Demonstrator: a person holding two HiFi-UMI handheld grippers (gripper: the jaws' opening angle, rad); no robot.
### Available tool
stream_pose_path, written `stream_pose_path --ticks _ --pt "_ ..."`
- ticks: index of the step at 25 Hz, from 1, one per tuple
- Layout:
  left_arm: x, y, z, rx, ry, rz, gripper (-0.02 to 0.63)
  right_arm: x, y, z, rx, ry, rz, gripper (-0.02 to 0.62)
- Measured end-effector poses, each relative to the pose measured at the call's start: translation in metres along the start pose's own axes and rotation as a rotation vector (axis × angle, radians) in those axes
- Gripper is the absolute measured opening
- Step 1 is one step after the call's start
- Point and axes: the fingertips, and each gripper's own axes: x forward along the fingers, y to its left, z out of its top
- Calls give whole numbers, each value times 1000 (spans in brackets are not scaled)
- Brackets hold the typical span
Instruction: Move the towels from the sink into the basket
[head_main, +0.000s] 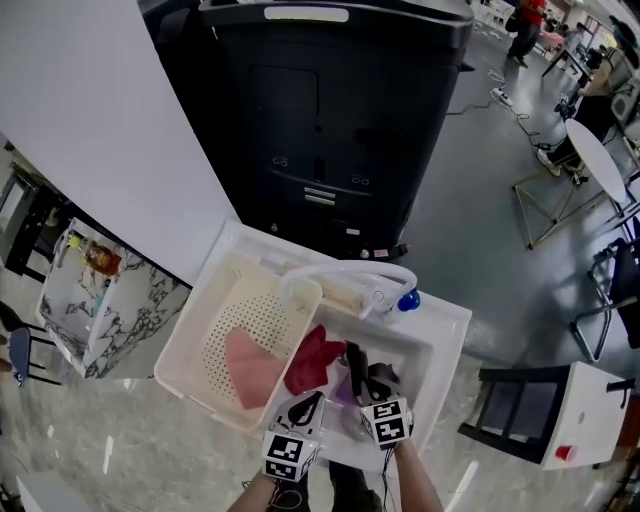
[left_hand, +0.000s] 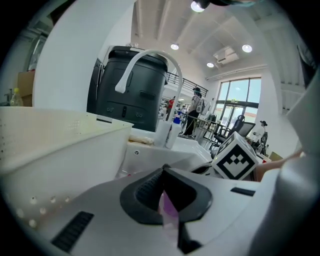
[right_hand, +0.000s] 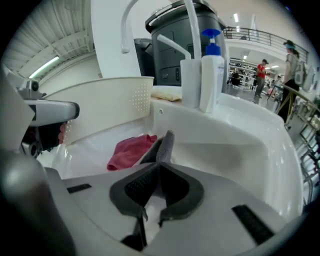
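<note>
Left gripper (left_hand: 164, 175): jaws clenched on a purple towel (left_hand: 168, 209), a thin fold of it pinched between the dark pads and trailing back toward the camera. Right gripper (right_hand: 160, 167): jaws closed on a grey towel (right_hand: 166, 142), one corner standing up past the tips. Head view: both grippers side by side at the near edge of the white sink (head_main: 445, 335), marker cubes toward the person, tips pointing into the basin; purple cloth shows low between the two. The left gripper's own view catches the right gripper's marker cube close on its right. Red towel (right_hand: 130, 151) loose, crumpled in the sink, just beyond and left of the right gripper's tips, touching neither gripper; from above it sits against the sink's left side, right by the basket wall. White perforated basket (head_main: 205, 335) adjoins the sink on the left; a pink towel (head_main: 250, 368) lies on its floor, ahead and left of the left gripper, apart from it. At the sink's back: white arched faucet (head_main: 350, 275), blue-pump soap bottle (right_hand: 212, 75). Large black machine (head_main: 320, 120) stands behind.
</note>
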Motion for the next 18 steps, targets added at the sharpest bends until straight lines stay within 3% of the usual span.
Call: stream_pose_path --ticks 18 --pt "-55 -20 77 100 -143 -5 6 -127 8 93 -13 -287 -108 42"
